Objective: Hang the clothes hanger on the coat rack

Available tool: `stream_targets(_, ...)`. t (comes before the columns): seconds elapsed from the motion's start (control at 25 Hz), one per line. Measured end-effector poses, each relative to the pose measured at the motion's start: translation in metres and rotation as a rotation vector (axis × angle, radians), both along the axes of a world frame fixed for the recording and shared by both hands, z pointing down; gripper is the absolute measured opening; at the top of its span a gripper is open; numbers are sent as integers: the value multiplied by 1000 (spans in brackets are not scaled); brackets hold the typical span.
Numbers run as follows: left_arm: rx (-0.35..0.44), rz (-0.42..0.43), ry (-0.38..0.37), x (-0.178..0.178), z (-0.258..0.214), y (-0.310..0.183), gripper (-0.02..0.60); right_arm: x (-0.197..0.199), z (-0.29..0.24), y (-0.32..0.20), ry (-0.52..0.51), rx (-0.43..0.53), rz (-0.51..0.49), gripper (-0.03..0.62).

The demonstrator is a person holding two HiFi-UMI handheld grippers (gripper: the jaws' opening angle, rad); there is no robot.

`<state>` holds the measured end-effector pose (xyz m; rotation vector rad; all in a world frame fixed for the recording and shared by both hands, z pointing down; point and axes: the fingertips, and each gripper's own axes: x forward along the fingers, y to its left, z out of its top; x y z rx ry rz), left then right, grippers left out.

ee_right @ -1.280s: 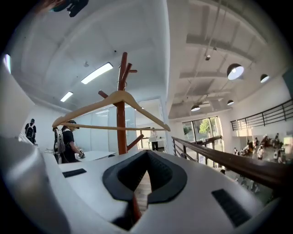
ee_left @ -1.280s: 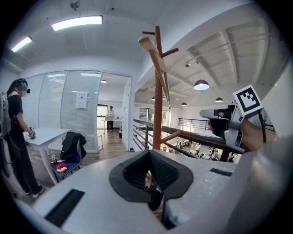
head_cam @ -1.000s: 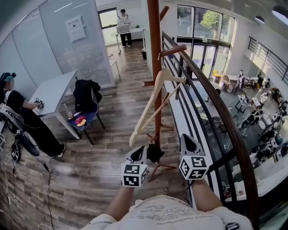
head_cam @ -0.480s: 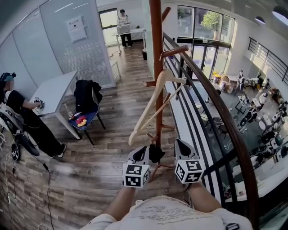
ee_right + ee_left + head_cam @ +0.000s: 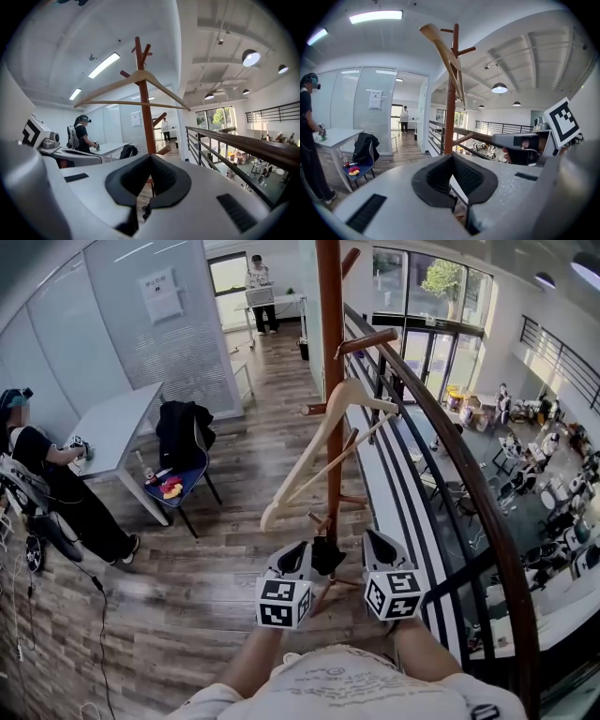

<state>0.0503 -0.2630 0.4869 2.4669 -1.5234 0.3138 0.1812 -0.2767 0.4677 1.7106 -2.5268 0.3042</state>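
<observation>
A pale wooden clothes hanger [image 5: 319, 451] hangs tilted against the brown coat rack [image 5: 330, 334], its top up among the pegs; its hook is too small to make out. In the right gripper view the hanger [image 5: 136, 82] spreads across the pole [image 5: 146, 122]. The left gripper view shows the hanger [image 5: 445, 51] edge-on, high on the pole [image 5: 450, 117]. My left gripper [image 5: 300, 549] and right gripper [image 5: 373, 540] sit side by side below the hanger, apart from it. Both are shut with nothing between their pads.
A dark railing [image 5: 450, 465] with a wooden top runs along the right, with a drop to a lower floor beyond. A chair with a black jacket [image 5: 183, 437] and a white table [image 5: 112, 427] stand at the left. A person [image 5: 47, 484] is beside the table.
My right gripper has moved down and toward the left one. The hanger's low end has shifted a little left and up in the picture. The left gripper has stayed put.
</observation>
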Motion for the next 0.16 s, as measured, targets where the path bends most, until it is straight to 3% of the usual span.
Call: stream_targets(0.16, -2, 2, 0, 0, 2, 3, 5, 1, 6, 3, 6, -5, -2, 0)
